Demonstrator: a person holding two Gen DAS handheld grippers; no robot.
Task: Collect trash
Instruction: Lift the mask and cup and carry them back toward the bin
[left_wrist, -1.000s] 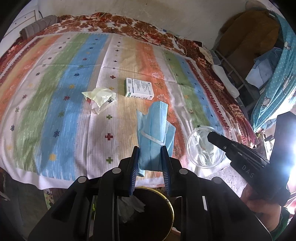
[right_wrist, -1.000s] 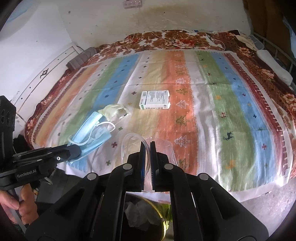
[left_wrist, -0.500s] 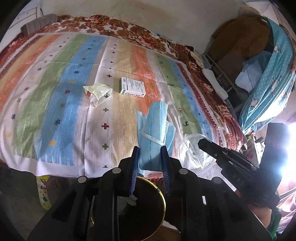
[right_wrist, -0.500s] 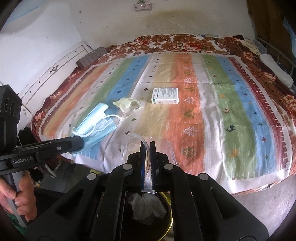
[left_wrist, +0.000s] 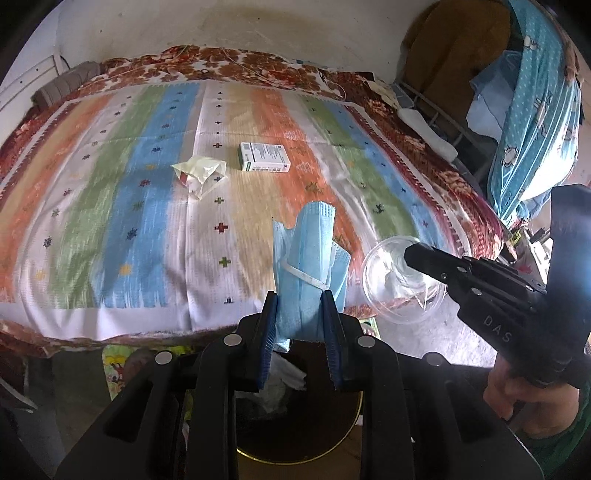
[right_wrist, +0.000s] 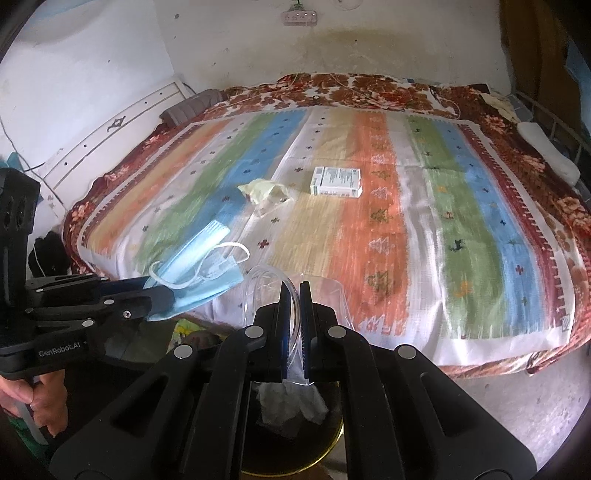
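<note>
Clearly the biggest thing in both views is the bed with its striped blanket (left_wrist: 155, 206), which fills the upper and middle part of each frame. On it, near the centre, lie two pieces of trash not yet collected: a white medicine box (left_wrist: 264, 157) and just to its left a crumpled yellowish wrapper (left_wrist: 199, 172). At the bottom centre, below the bed edge, stands a dark bin with a gold rim (left_wrist: 343, 437), and white crumpled paper (right_wrist: 291, 404) is already inside.

The left gripper (left_wrist: 300, 321) is closed partly, on a folded blue face mask (left_wrist: 310, 258), which stands up above the bin. The right gripper (right_wrist: 292, 321) is almost fully closed, pinching the rim of a clear plastic cup (left_wrist: 400, 280) at the centre right of the left view.

I think the main risk is at the release. The mask is light and its ear loop (right_wrist: 225, 258) hangs free, so it may catch on a finger pad. The cup seems to hang off to the side of the bin opening in the left view, so if released there it could fall on the floor. Its thin wall may also slip or crack under the pinch
</note>
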